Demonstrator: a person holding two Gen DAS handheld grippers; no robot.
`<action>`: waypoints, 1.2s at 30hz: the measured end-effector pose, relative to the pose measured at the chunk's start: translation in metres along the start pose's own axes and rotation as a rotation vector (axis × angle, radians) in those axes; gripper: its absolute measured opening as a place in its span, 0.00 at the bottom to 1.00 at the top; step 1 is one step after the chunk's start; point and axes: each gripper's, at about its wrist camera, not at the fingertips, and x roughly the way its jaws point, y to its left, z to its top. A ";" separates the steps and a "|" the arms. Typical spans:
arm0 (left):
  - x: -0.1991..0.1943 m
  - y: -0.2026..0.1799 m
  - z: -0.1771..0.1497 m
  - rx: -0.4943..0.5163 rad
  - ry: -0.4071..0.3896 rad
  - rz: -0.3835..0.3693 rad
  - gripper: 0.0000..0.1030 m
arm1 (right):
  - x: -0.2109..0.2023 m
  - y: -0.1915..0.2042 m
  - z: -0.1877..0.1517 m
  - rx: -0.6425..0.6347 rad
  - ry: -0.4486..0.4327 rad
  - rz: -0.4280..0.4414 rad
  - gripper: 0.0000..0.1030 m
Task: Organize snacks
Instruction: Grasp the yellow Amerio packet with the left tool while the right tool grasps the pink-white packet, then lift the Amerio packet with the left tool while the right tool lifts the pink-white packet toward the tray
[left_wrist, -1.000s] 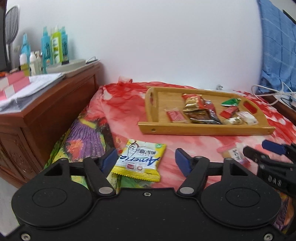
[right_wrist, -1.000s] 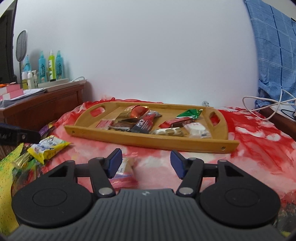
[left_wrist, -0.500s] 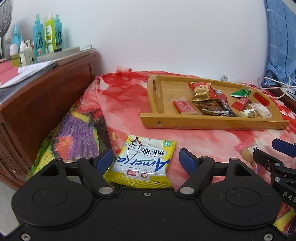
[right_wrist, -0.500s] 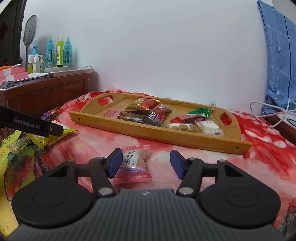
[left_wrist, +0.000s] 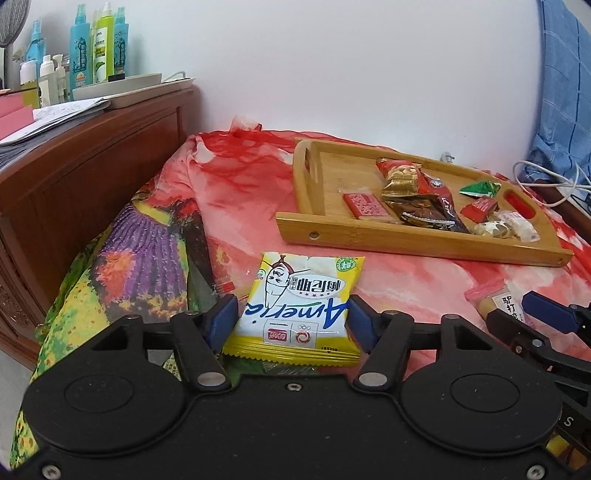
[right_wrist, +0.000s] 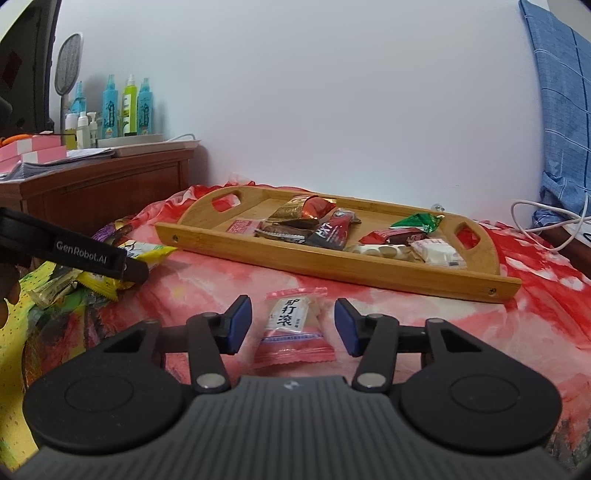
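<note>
Fingers (left_wrist: 225, 319) of our left gripper (left_wrist: 291, 319) stand wide, one at each side edge of the yellow snack packet (left_wrist: 301, 306); whether the blue pads touch the wrapper we cannot tell. Our right gripper (right_wrist: 291, 325) is also wide, its fingers (right_wrist: 238, 325) clear of the pink candy packet (right_wrist: 293, 326) lying between them on the bed (right_wrist: 406, 314).

Edges and room:
- Yellow packet lies flat near the bed's left edge, where the floral bedspread (left_wrist: 122, 273) falls away toward the wooden cabinet (left_wrist: 85, 177).
- Open red cloth lies between both packets and the near rail of the bamboo tray (right_wrist: 347, 264).
- In the right wrist view our left gripper reaches in from the left, over the yellow packet (right_wrist: 147, 254).
- White cable (right_wrist: 546, 221) lies at the far right, past the tray's end.

Tray contents:
- Small red flat packet (left_wrist: 365, 205) toward the left handle end.
- Gold-and-red nut bag (left_wrist: 400, 177) and dark bar wrappers (left_wrist: 424, 214) in the middle, overlapping.
- Green triangular packet (left_wrist: 480, 188), red candy (left_wrist: 480, 208) and white wrapped sweets (left_wrist: 517, 225) toward the right handle.
- Left third of the tray floor shows bare wood.

Bottles (right_wrist: 127, 107) stand on the cabinet top.
</note>
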 end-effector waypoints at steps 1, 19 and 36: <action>0.000 -0.001 0.000 0.004 0.000 0.003 0.61 | 0.001 0.000 0.000 0.001 0.005 0.001 0.52; -0.001 -0.024 -0.007 0.080 -0.015 -0.073 0.61 | 0.011 -0.004 0.000 0.021 0.065 0.017 0.42; 0.002 -0.035 -0.005 0.069 0.022 -0.117 0.52 | 0.008 -0.005 0.000 0.015 0.059 0.026 0.39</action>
